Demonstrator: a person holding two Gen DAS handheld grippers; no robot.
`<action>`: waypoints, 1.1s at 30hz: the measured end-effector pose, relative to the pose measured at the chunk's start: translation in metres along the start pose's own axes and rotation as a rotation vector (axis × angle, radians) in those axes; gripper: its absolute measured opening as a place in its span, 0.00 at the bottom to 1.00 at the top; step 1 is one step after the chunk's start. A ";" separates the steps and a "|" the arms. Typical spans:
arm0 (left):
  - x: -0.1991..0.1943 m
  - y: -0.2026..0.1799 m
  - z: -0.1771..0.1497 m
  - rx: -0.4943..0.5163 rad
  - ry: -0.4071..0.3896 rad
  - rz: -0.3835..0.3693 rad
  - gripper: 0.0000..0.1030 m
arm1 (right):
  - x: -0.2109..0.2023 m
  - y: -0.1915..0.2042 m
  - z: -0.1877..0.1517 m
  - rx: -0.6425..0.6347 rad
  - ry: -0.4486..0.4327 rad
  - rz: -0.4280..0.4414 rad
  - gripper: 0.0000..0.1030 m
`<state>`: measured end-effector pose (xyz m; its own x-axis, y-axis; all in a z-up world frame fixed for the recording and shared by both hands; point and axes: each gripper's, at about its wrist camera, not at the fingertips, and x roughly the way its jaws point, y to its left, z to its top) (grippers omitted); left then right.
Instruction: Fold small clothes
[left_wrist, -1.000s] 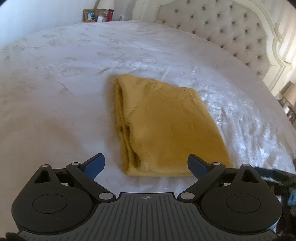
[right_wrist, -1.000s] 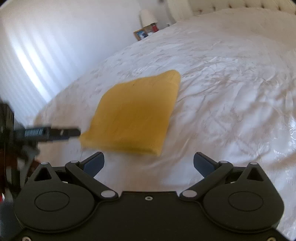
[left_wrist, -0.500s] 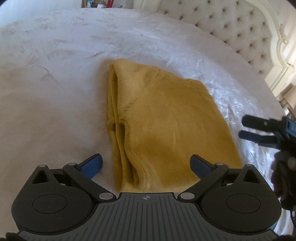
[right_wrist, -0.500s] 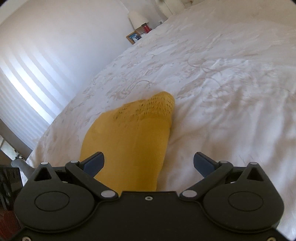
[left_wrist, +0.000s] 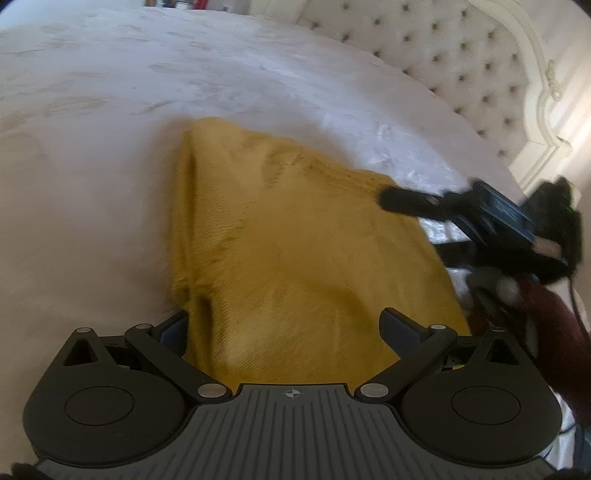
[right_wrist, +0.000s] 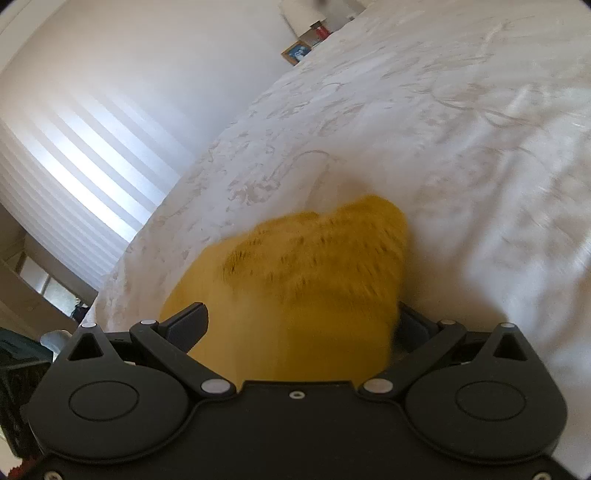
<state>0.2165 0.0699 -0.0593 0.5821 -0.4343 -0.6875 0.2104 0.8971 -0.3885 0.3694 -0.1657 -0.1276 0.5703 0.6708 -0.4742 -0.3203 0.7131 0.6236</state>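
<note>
The yellow knit garment (left_wrist: 295, 251) lies already folded into a rough rectangle on the white bedspread (left_wrist: 92, 155), and its long axis runs straight away from the left gripper (left_wrist: 284, 328), from the near edge under the fingers toward the tufted headboard (left_wrist: 461, 66). The left gripper stands with its jaws spread wide across that near short edge: the left fingertip (left_wrist: 173, 328) sits just at the doubled, rolled side of the cloth, the other fingertip rests over the fabric, and nothing is pinched between them. The right gripper (right_wrist: 303, 325) comes in from the garment's right side, across the long axis; in the left wrist view its dark fingers (left_wrist: 406, 201) reach onto the far right corner. In its own view its jaws are likewise parted, with the cloth filling the gap between them, though blur hides whether any layer is actually being caught. Each hand is therefore near its own end of the piece, the left at the near edge and the right toward the far one, which would suit folding one end over the other along the length. The fabric looks soft and thick, with a fine ribbed knit and a looser openwork band near the far end; it appears likely to slump and slide rather than hold a crisp crease. The bedspread is smooth, faintly shiny and patterned.
</note>
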 end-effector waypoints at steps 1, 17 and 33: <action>0.001 -0.001 0.001 0.002 0.000 -0.007 1.00 | 0.005 0.001 0.004 -0.002 0.007 0.006 1.00; -0.002 0.017 -0.010 -0.274 0.039 -0.171 0.13 | -0.003 0.004 0.010 0.029 0.038 -0.026 0.44; -0.106 -0.060 -0.059 -0.151 0.027 -0.369 0.13 | -0.166 0.095 -0.058 0.006 -0.035 -0.063 0.38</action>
<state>0.0959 0.0573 0.0004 0.4679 -0.7291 -0.4995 0.2830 0.6590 -0.6969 0.2010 -0.1978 -0.0258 0.6151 0.6170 -0.4909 -0.2784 0.7525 0.5969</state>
